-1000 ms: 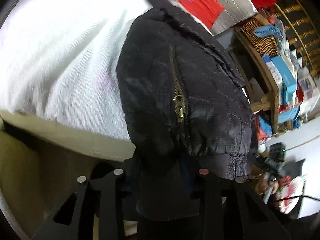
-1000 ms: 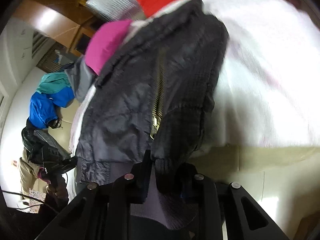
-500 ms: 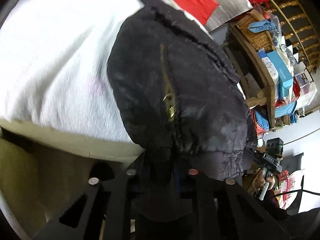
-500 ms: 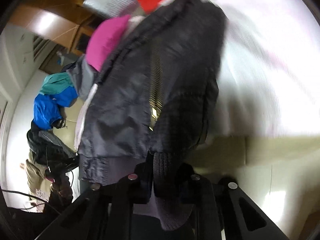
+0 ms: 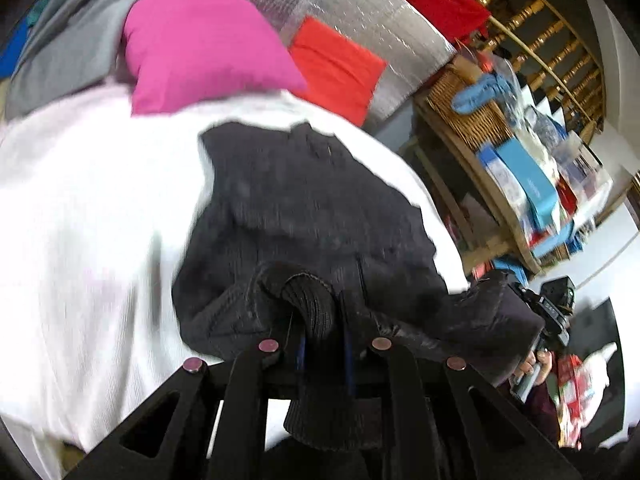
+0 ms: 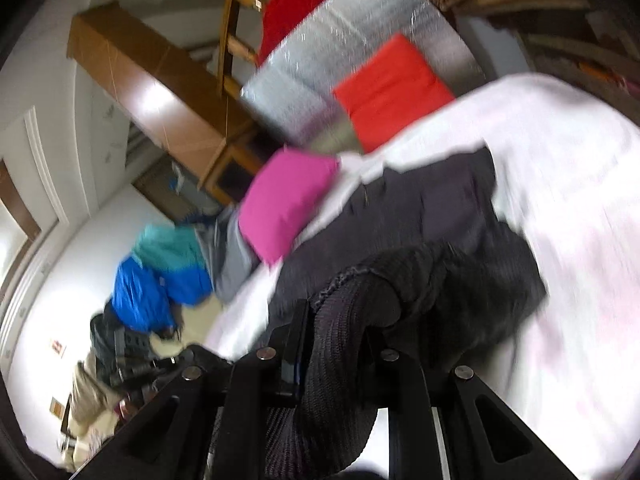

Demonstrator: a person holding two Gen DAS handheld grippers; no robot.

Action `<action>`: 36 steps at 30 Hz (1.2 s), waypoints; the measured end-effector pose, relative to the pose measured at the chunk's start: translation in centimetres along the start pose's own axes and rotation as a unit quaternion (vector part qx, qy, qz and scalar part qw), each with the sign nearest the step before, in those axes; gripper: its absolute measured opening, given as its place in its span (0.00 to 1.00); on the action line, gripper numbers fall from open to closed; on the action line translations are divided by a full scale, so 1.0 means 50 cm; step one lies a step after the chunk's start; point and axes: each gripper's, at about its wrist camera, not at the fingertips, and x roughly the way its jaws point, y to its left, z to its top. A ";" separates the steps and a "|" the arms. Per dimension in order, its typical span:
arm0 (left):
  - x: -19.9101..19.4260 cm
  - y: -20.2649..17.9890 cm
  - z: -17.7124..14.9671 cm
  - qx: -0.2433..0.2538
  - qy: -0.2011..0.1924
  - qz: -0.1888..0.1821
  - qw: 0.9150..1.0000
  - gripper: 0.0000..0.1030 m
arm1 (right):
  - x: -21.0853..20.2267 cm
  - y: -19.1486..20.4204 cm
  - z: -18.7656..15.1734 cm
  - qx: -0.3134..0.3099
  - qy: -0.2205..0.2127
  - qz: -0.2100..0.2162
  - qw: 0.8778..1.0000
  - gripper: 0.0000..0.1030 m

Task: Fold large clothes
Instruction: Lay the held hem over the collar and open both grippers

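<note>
A black quilted jacket (image 5: 304,208) lies on the white bedcover (image 5: 88,240), its lower part lifted and bent back over the rest. My left gripper (image 5: 320,332) is shut on the jacket's ribbed hem, which bulges between the fingers. In the right wrist view the same jacket (image 6: 440,232) stretches away from me, and my right gripper (image 6: 336,344) is shut on another stretch of the ribbed hem, which hangs down over the fingers. The other hand-held gripper (image 5: 552,312) shows at the jacket's right edge in the left wrist view.
A pink cushion (image 5: 200,48), a red cushion (image 5: 336,68) and a silver padded sheet (image 5: 360,16) lie at the head of the bed. A cluttered wooden shelf (image 5: 512,160) stands to the right. Blue and teal clothes (image 6: 160,268) are piled left of the bed.
Both grippers closed on the jacket's hem and rose with it. The hem came off the bed's edge and the jacket now folds back over itself; more of the cushions shows.
</note>
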 end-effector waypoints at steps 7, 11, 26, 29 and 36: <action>0.122 0.027 0.225 -0.037 -0.032 0.026 0.998 0.15 | 0.162 -0.061 0.171 0.047 -0.041 -0.040 0.997 0.18; 0.220 0.045 0.337 -0.047 -0.030 0.047 0.997 0.14 | 0.281 -0.136 0.246 0.093 -0.048 -0.062 0.993 0.18; 0.532 0.169 0.494 -0.080 0.002 0.099 0.992 0.16 | 0.567 -0.363 0.342 0.191 -0.037 -0.115 0.974 0.18; 0.565 0.178 0.495 -0.081 -0.003 0.099 0.992 0.17 | 0.578 -0.413 0.343 0.253 -0.033 -0.082 0.963 0.20; 0.460 0.154 0.482 -0.076 -0.118 0.058 0.988 0.71 | 0.504 -0.417 0.337 0.275 -0.065 0.024 0.959 0.54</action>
